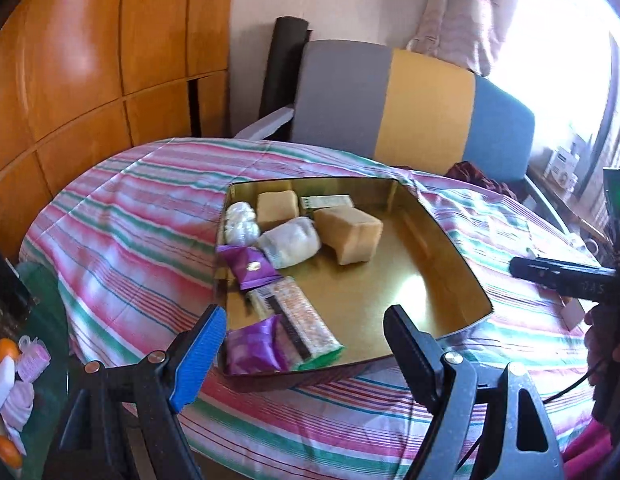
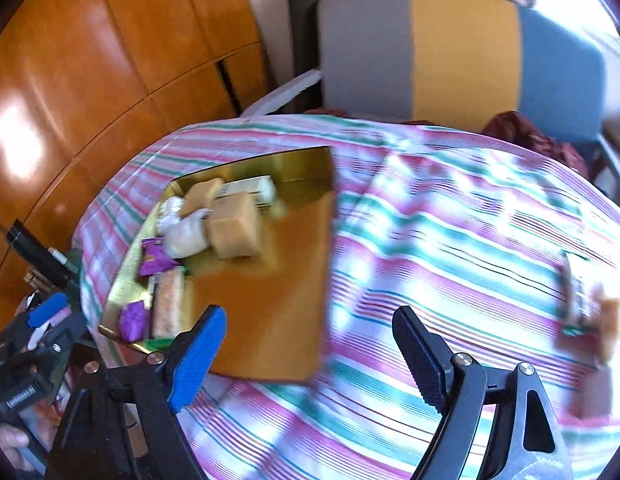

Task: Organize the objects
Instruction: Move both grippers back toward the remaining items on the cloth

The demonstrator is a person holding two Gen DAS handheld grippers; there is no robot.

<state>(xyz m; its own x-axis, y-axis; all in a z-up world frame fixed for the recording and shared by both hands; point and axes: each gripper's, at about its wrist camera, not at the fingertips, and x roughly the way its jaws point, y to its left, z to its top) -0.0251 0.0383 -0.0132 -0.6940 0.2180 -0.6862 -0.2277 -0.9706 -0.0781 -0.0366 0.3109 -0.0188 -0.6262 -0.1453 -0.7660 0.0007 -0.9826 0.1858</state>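
Observation:
A gold tray (image 1: 390,280) sits on the striped tablecloth (image 1: 121,216). Along its left side lie two tan blocks (image 1: 350,232), white wrapped packets (image 1: 289,240), purple packets (image 1: 249,266), a speckled orange bar (image 1: 305,316) and a small white box (image 1: 326,201). My left gripper (image 1: 305,320) hovers open over the tray's near edge with nothing between its fingers. In the blurred right wrist view, my right gripper (image 2: 310,316) stands open and empty over the near right edge of the tray (image 2: 261,312). A blurred tan object (image 2: 594,328) lies on the cloth at far right.
A chair with a grey, yellow and blue back (image 1: 410,100) stands behind the table, with dark red cloth (image 1: 478,178) on its seat. Wooden cabinets (image 1: 89,80) fill the left. A glass side table (image 1: 49,308) at lower left holds small items. The right gripper's black body (image 1: 570,276) reaches in from the right.

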